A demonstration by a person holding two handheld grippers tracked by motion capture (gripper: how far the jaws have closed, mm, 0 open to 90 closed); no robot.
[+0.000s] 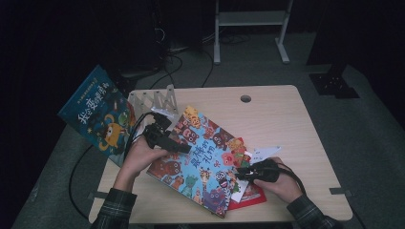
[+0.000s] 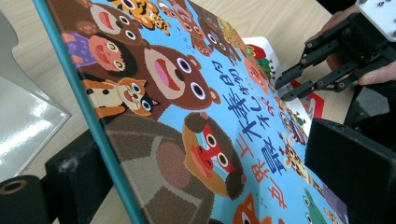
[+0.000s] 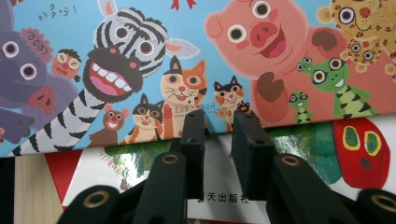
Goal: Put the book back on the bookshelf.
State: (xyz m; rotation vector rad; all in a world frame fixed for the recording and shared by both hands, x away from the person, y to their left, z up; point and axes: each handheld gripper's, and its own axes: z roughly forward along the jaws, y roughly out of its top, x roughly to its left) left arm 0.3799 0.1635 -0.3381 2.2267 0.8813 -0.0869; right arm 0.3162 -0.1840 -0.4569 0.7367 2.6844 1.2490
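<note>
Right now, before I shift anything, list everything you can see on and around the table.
Animal picture book: 1, light blue cover, table centre, left edge between the left gripper's jaws.
Caterpillar book: 1, white and red, under the animal book's right edge.
Dark blue book: 1, leaning off the table's left side.
Book rack: 1, pale, table's far left.
Table: 1, light wood.
Frame: 1, white, floor beyond.
Left gripper: 1, black, shut on the animal book.
Right gripper: 1, black, open, at the book's edge.

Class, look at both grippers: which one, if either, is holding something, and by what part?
The left gripper clamps the animal picture book by its teal spine edge. The right gripper holds nothing; its jaws stand slightly apart at the book's far edge.
</note>
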